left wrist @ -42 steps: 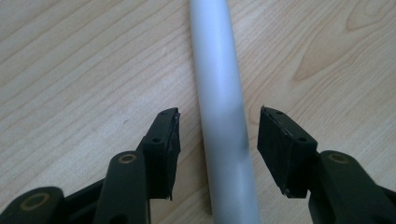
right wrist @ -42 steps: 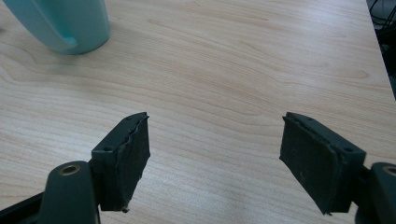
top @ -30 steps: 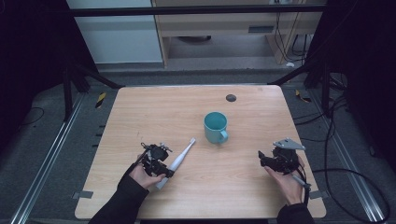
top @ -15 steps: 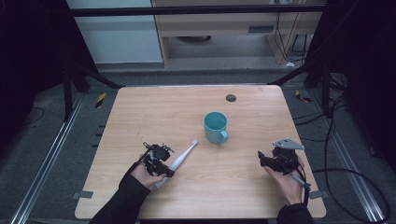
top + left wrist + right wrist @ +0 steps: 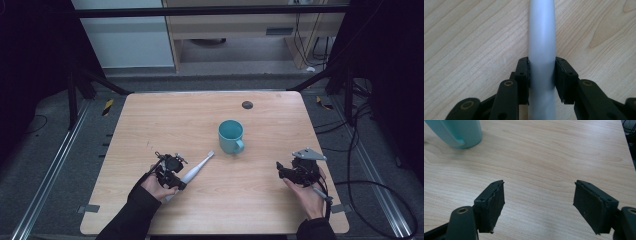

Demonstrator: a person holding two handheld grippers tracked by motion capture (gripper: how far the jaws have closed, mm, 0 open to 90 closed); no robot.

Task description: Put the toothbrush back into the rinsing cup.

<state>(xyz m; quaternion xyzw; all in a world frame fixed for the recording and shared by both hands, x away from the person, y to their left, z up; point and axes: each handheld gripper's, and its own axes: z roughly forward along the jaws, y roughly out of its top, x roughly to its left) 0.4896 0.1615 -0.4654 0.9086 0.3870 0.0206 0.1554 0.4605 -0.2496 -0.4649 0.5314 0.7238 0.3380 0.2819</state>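
Note:
A white electric toothbrush (image 5: pixel 196 168) lies slanted on the wooden table (image 5: pixel 150 120), its head pointing toward a teal mug (image 5: pixel 230 136). My left gripper (image 5: pixel 173 176) is shut on the toothbrush's handle (image 5: pixel 541 50), with both pads pressed against its sides. The mug stands upright near the table's middle, handle toward the front right, and its base shows at the upper left of the right gripper view (image 5: pixel 459 132). My right gripper (image 5: pixel 281 171) rests low at the front right, open, with nothing between its pads (image 5: pixel 539 205).
A small dark round spot (image 5: pixel 247 104) sits near the table's far edge. Cables trail on the floor to the right of the table. A cabinet and shelf stand behind the table.
The left gripper has shifted slightly down the toothbrush handle toward the front edge. The right gripper has stayed put.

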